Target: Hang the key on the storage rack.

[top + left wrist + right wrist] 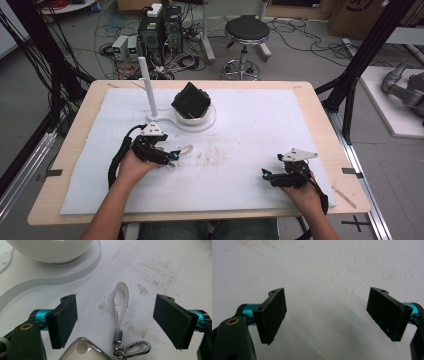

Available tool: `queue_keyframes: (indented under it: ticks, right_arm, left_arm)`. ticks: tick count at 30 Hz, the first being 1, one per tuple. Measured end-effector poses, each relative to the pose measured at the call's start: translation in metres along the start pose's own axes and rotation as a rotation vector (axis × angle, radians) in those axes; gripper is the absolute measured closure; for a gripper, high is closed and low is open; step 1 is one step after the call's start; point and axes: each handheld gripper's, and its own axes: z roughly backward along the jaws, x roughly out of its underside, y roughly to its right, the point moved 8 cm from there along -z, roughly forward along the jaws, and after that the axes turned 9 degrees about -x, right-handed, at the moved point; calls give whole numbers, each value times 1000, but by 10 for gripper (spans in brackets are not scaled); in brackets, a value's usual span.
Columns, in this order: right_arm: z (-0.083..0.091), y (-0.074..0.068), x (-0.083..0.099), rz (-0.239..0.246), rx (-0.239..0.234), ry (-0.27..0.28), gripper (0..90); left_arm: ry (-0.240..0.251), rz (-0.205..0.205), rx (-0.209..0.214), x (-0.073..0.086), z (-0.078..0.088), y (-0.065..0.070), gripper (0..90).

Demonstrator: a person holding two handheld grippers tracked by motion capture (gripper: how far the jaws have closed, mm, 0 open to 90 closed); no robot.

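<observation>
Silver key-fob strap point(121, 305) lies on white mat point(260, 130) between wide-spread jaws of left gripper point(117, 320), long axis pointing away along jaws. Right gripper point(329, 317) well apart, jaws wide, nothing between. Left hand nearer.

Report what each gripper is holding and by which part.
Nothing is held. The left gripper stands open around a strap loop lying flat on the mat, jaws not touching it. The right gripper is open over bare mat.
</observation>
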Motion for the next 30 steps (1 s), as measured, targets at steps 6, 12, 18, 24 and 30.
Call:
queue_keyframes:
  ticks: [6,12,18,24,30]
  right_arm:
    - [0,1,0,1,0,0,165]
    - [0,0,0,4,-3,-2,165]
    - [-2,-2,-2,7,-8,-5,165]
    - [-3,-2,-3,9,-10,-3,165]
    - [-6,-3,-4,12,-12,-9,165]
  left_arm:
    - [-55,-15,16,7,-11,4,199]
    - [-119,-29,9,16,-16,5,222]
    - [-183,-15,14,26,-18,4,322]
    - [-132,-43,-36,32,-16,0,537]
    - [-125,-111,-28,31,-14,10,721]
